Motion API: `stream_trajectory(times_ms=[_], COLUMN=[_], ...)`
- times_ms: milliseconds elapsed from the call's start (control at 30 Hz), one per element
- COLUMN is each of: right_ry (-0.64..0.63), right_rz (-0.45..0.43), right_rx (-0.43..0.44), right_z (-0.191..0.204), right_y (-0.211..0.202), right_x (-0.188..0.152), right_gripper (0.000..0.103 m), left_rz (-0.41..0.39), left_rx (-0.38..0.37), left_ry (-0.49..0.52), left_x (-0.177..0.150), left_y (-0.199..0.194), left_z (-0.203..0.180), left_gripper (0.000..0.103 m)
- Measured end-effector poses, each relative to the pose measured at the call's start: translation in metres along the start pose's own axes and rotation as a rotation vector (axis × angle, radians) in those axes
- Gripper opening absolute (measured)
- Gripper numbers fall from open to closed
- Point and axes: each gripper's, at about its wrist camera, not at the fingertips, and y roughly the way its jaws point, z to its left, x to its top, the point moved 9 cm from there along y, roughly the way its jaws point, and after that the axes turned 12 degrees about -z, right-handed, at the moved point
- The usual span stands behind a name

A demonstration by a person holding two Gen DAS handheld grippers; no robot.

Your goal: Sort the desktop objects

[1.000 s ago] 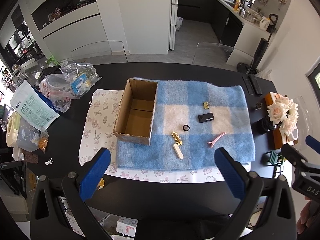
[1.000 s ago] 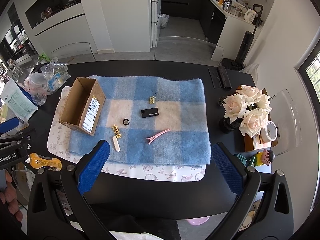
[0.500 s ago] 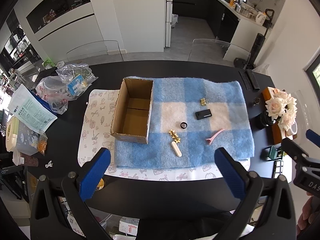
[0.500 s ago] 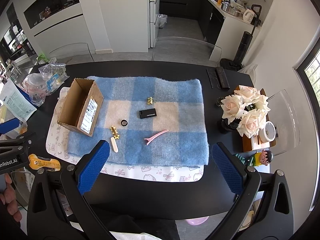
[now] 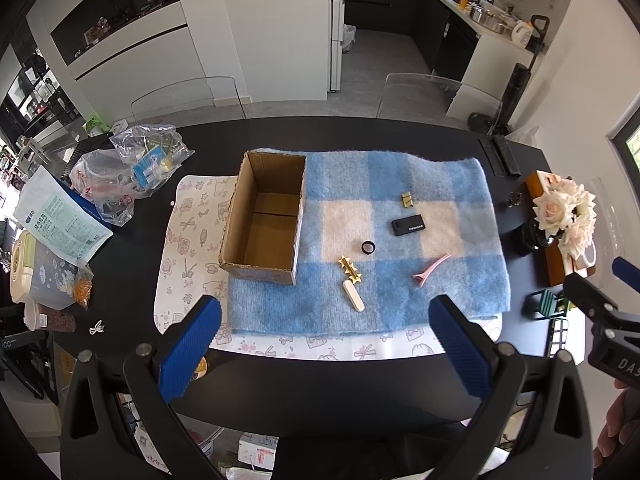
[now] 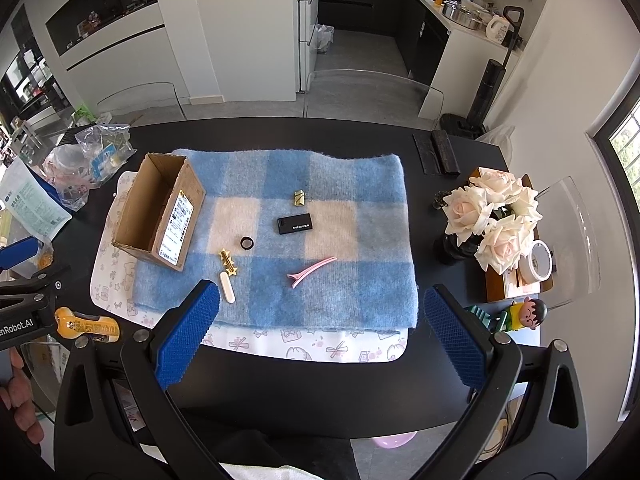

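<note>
Six small items lay on the blue-white checked blanket [image 5: 400,184] w/ nothing in the cardboard box [image 5: 264,220] yet, so sorting looked not begun.

Left wrist view: left gripper [image 5: 324,336] hung above the near table edge, tongs spread wide, nothing between them. Box stood open-topped on the blanket's left edge, partly over the patterned mat [image 5: 188,240]. Just right of its near corner: gold star clip [image 5: 350,269], touching or nearly touching the white capsule-shaped piece [image 5: 353,296]. Black ring [image 5: 368,247] sat a bit farther in, black card-like device [image 5: 409,225] toward blanket centre-right, gold binder clip [image 5: 409,199] beyond it, pink hair clip [image 5: 431,270] nearer the right side. Right gripper's tip showed at the far right of frame.

Right wrist view: right gripper [image 6: 320,334] likewise over the near table edge, tongs wide apart, empty. Same layout seen: box [image 6: 158,216] w/ label on its side, pink clip [image 6: 312,272] closest to this gripper's line. Roses [image 6: 492,220] and tape roll [image 6: 538,261] stood off the blanket by the right table edge; not part of the job, I'd judge.

To do the step well, prob. best: take one item per hand, nearest first (right → pink clip, left → white piece/star clip). Come down straight, straddle the item across its narrow width, pinch low w/o snagging blanket pile. Flat ones like the black device may slip, so close slowly. Keep the arms from crossing over the box.
</note>
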Motion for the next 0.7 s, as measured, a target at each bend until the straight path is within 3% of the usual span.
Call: stream_trajectory(times_ms=[367,700], right_ry=[0.009,-0.033], right_rz=[0.039,0.096], right_rx=[-0.014,0.005], right_z=[-0.010,-0.012], right_y=[0.024,0.098], right_x=[-0.009,-0.036], right_gripper=[0.103,0.103], left_rz=[0.071,0.132], left_rx=[-0.017,-0.004], left_ry=[-0.022,-0.087], left_x=[-0.026,-0.078], left_y=[0.039,0.120], left_z=[-0.007,-0.012], left_gripper=[0.103,0.103])
